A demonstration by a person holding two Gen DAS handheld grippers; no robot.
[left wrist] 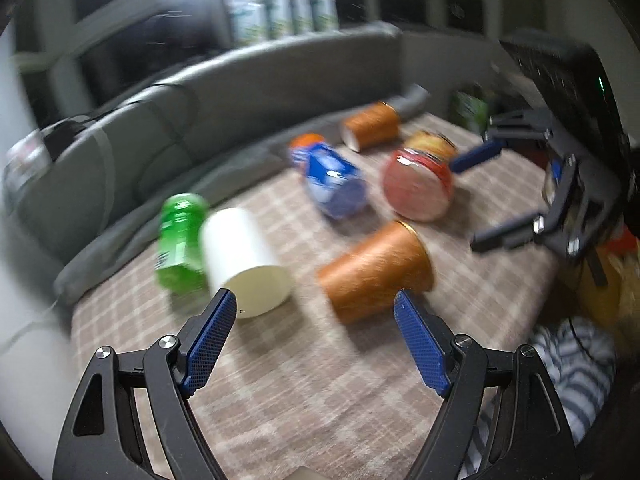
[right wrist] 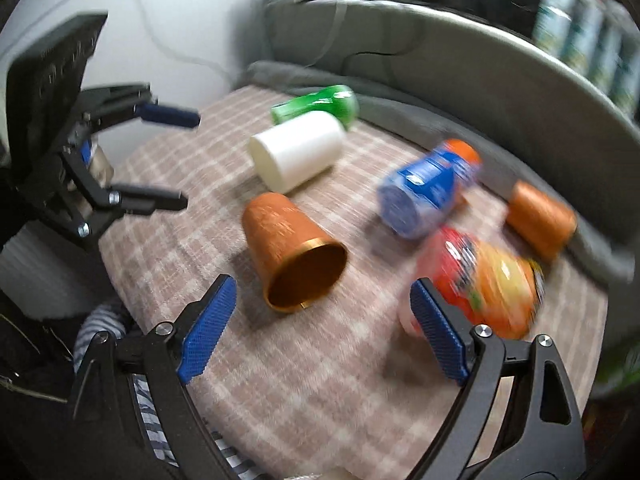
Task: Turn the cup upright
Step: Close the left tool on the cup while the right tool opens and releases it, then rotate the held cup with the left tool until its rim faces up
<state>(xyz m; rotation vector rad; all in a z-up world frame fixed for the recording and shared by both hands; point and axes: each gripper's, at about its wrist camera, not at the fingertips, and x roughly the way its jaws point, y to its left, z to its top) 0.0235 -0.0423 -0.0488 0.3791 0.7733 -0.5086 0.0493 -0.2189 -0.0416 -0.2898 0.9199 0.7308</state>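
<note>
While both views are smeared by blur, a checked beige and brown cloth (right wrist: 320, 380) is seen covering a padded surface, with a grey cushioned back (right wrist: 500, 92) curving along its far side. On the cloth, a copper-coloured cup (right wrist: 288, 248) with a matt textured wall and a shiny gilt rim is laid on its side, its open mouth turned toward the right gripper (right wrist: 324, 312); in the left wrist view the same cup (left wrist: 376, 268) is found just ahead of the left gripper (left wrist: 316, 312). Both grippers are held low over the cloth with their blue ribbed pads spread wide and nothing between them. A smooth white cylindrical cup (right wrist: 298, 152) is also tipped over, just beyond the copper one, touching a green bottle (right wrist: 320, 104). Farther right, a blue-labelled bottle (right wrist: 430, 188), a red and orange bottle (right wrist: 480, 284) and a second copper cup (right wrist: 540, 220) are laid on their sides.
</note>
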